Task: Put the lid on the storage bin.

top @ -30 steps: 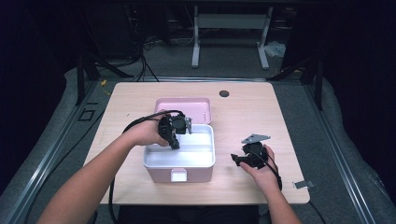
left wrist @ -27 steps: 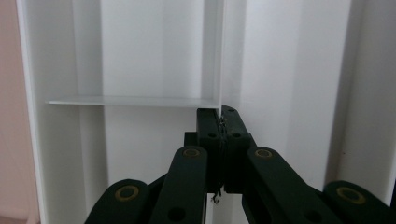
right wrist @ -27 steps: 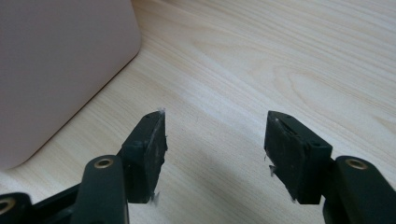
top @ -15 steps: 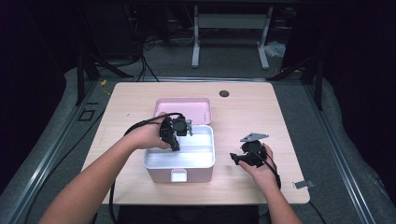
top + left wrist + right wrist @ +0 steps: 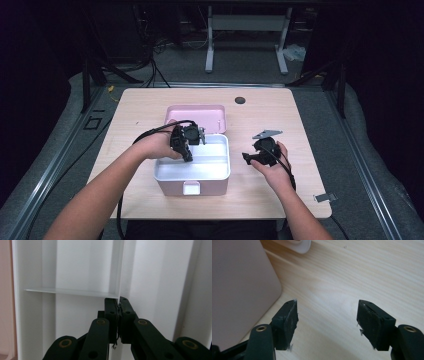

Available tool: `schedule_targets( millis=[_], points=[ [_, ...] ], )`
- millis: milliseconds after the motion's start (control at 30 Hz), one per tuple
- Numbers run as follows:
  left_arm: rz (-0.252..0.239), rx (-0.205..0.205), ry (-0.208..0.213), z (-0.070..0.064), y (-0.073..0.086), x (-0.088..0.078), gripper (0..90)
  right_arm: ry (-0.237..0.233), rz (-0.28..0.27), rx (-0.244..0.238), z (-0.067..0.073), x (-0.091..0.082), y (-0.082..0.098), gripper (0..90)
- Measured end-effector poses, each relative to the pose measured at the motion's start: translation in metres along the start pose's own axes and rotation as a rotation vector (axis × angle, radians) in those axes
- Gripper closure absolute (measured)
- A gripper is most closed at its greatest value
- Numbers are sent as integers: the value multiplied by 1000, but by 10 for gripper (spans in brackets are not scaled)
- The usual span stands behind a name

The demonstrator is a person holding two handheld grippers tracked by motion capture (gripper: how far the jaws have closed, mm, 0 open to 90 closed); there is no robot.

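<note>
One pink box [image 5: 192,186] holding one white tray [image 5: 220,167], one pink lid [image 5: 196,113], and two hand-held grippers, left [image 5: 186,156] and right [image 5: 246,158], share one wooden worktop [image 5: 280,120]; one metal clip [image 5: 325,197] lies near its edge.

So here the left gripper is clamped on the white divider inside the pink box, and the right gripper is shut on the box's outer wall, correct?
Not quite. The right gripper grips nothing: its jaws stand apart over bare table, beside the pink box, and have just been opening with nothing between them, as the right gripper view shows. The left gripper is indeed clamped on the white divider.
</note>
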State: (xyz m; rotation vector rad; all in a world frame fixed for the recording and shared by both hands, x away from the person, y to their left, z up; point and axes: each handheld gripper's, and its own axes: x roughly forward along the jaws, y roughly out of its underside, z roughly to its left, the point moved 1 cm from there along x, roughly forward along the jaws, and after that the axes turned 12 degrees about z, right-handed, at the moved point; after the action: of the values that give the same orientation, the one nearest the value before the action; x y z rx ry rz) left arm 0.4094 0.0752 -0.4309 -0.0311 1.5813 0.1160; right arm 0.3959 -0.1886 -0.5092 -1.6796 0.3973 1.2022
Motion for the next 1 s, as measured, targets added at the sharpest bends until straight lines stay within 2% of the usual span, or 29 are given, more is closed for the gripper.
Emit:
schedule_targets(
  millis=[100,267,600,833,1000],
  points=[
    [13,4,1,0,-1,-1,871,12,16,-9,-1,1,-15,330],
    [7,2,6,0,-1,0,871,1,28,-13,-1,-4,-45,337],
    [12,6,0,-1,-2,0,871,37,47,-18,-1,-10,-97,345],
    [12,6,-9,-2,-2,0,872,-11,79,2,-5,-3,-126,427],
    [10,10,-6,-1,-2,0,873,3,104,17,-7,8,-142,417]
  ],
)
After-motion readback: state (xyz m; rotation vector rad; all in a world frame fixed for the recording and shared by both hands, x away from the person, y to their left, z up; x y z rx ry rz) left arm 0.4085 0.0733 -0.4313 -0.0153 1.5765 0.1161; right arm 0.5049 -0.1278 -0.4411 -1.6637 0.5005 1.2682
